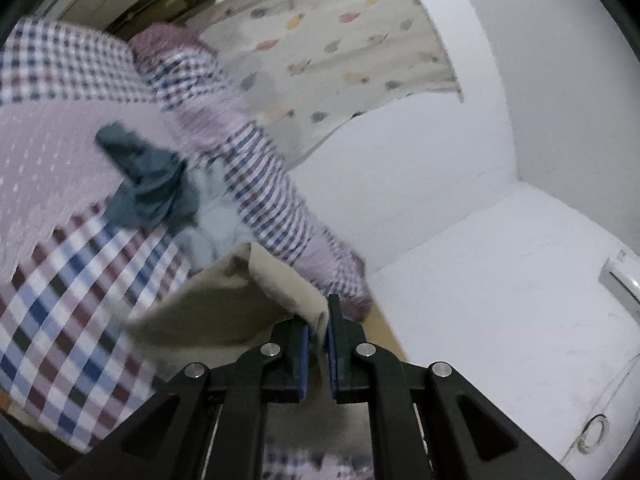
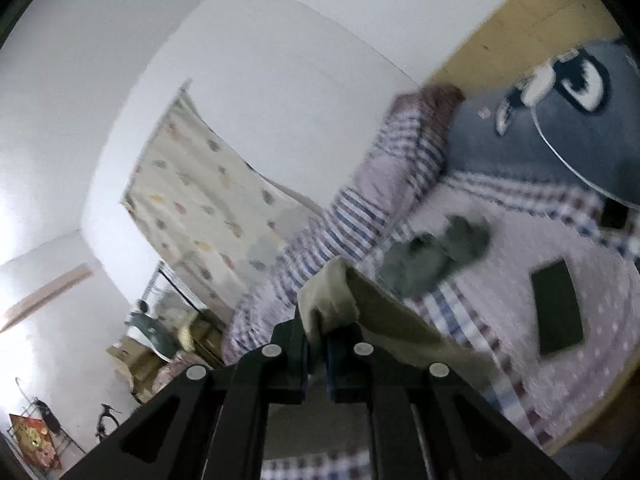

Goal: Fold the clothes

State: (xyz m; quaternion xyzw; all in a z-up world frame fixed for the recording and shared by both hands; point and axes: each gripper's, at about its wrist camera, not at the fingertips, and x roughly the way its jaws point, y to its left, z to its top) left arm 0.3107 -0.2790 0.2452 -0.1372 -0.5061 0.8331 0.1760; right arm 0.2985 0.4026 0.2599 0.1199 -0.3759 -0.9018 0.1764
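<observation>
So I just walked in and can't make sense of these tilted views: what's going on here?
A person is folding clothes over a bed with a handheld gripper in each hand. The left gripper and the right gripper are each shut on an edge of a beige garment, holding it up above the checked bedspread. A crumpled dark teal garment lies on the bed beyond it, not being handled. Both views are blurred, so finer details are unclear.
</observation>
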